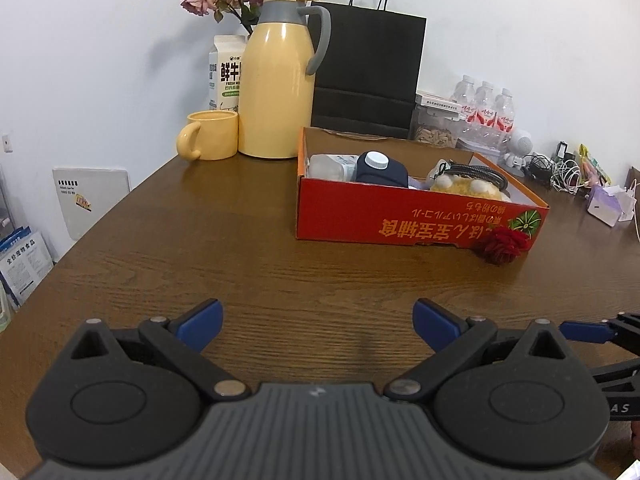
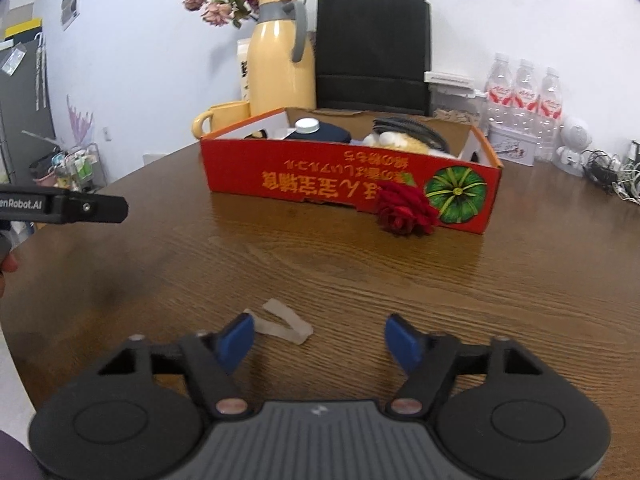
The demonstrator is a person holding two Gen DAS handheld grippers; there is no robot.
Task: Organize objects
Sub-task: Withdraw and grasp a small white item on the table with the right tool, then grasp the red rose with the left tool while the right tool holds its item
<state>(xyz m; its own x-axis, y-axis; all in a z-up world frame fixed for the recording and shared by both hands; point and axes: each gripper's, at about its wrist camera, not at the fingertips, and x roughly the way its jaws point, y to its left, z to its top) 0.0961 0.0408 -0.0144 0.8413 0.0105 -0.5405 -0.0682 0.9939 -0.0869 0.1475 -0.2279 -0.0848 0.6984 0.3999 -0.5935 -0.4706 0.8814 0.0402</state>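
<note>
A red cardboard box (image 1: 400,224) (image 2: 304,176) sits on the brown wooden table (image 1: 240,264). Inside it are a dark blue bottle with a white cap (image 1: 380,168), a yellow plush toy (image 1: 460,188), a coiled cable (image 1: 476,171) and a clear bottle (image 1: 328,166). A red rose (image 1: 502,246) (image 2: 404,210) lies on the table against the box's front right corner. A small translucent strip (image 2: 286,322) lies just ahead of my right gripper (image 2: 320,326), which is open and holds nothing. My left gripper (image 1: 318,316) is open over bare table, well short of the box.
A yellow thermos jug (image 1: 278,80), yellow mug (image 1: 212,136), milk carton (image 1: 224,72) and black paper bag (image 1: 368,68) stand behind the box. Water bottles (image 1: 486,110), a white figurine (image 2: 574,142) and tangled cables (image 1: 560,172) fill the back right.
</note>
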